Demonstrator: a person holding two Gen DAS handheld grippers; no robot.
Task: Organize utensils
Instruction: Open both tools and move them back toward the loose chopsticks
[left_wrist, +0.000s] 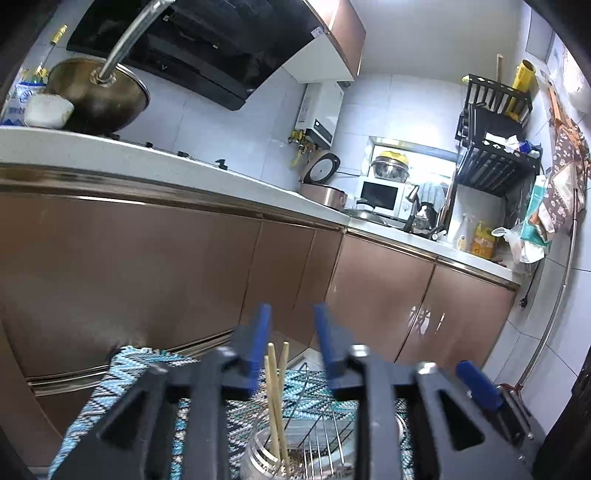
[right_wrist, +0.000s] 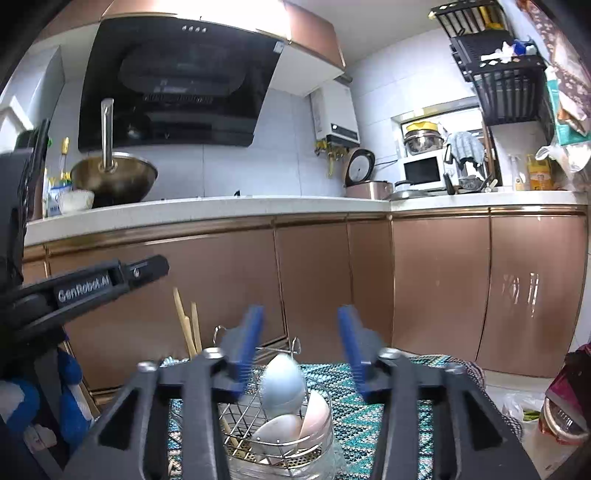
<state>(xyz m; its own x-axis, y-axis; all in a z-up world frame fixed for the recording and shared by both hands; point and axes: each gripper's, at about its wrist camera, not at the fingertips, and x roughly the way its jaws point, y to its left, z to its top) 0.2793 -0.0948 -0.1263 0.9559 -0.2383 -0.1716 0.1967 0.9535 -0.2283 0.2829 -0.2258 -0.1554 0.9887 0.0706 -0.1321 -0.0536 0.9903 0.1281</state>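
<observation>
both hand-held grippers hang part-open and empty, the left hand-held gripper (left_wrist: 291, 347) over chopsticks (left_wrist: 275, 398) upright in the drainer (right_wrist: 277, 439), the right hand-held gripper (right_wrist: 301, 350) over spoons (right_wrist: 282, 384) there, likely so they drain.

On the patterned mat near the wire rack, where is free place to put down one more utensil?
The patterned mat is bare to the right of the wire rack, up to its edge by the cabinet doors. Inside the rack it is crowded: spoons fill one side, and chopsticks stand in the other. Left of the rack the other gripper blocks the way.
</observation>
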